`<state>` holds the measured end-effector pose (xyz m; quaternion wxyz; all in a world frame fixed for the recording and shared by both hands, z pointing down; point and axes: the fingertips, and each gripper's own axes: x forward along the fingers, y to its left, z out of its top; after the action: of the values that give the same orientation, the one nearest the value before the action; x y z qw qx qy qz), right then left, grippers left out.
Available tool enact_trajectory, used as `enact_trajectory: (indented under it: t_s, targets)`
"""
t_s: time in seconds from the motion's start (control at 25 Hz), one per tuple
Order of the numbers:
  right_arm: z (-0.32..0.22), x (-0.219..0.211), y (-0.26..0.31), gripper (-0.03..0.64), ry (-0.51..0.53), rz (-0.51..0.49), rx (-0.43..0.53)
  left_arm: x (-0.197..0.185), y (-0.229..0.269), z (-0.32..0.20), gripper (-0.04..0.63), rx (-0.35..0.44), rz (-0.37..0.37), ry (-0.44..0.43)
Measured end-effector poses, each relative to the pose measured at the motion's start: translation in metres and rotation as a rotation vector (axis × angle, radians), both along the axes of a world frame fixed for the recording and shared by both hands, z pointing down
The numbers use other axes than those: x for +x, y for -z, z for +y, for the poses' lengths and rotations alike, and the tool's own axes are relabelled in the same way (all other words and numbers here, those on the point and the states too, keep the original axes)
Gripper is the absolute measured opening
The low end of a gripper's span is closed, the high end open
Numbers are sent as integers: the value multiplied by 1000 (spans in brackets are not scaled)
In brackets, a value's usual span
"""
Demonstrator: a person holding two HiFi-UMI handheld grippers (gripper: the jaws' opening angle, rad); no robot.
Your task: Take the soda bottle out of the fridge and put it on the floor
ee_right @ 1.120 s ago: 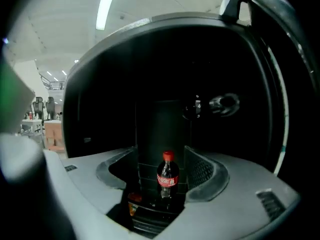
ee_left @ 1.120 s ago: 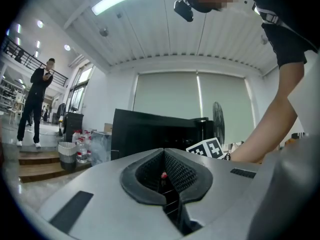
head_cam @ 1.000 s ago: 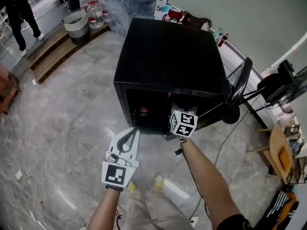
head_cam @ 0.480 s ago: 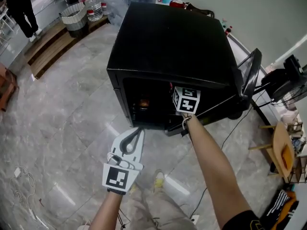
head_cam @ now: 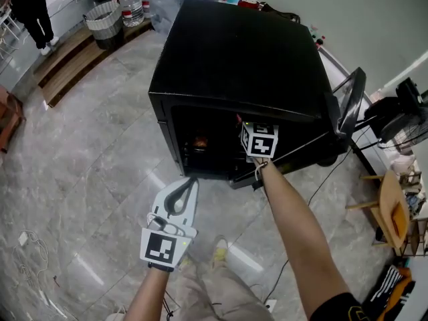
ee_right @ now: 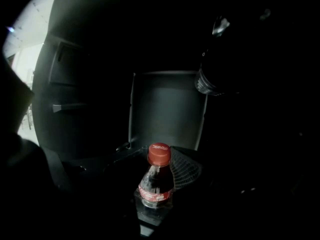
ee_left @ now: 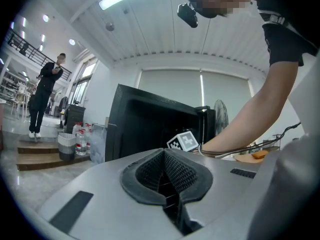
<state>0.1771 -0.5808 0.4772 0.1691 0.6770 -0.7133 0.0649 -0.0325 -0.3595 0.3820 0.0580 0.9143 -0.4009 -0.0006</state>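
Observation:
The black fridge stands on the grey floor with its door swung open to the right. My right gripper reaches into it; in the head view only its marker cube shows. In the right gripper view a soda bottle with a red cap and red label stands upright between the jaws. They are closing on it, and the meshed right pad lies against its shoulder. My left gripper hangs shut and empty in front of the fridge, low and to the left.
Something orange-red glows inside the fridge at the left. A bin, water bottles and a wooden step lie far left, where a person stands. A fan and a wooden stool are at the right.
My right gripper has gone deeper into the fridge. The head view has drawn closer to the fridge. The left gripper has hardly moved.

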Motion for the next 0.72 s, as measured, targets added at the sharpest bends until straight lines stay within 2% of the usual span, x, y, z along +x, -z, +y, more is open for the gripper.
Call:
enact_trajectory:
  t_s: [0.2,0.48,0.72]
  targets:
    - [15,-9,4,124,19,29,9,4,8,1,15,10,-6,-12]
    - [47,-16,13,124,34,-16,27,1,17,3,15,14,-5,-7]
    - [94,-42,42,124,159,-48,46,-4,22,8,15,24,-4,3]
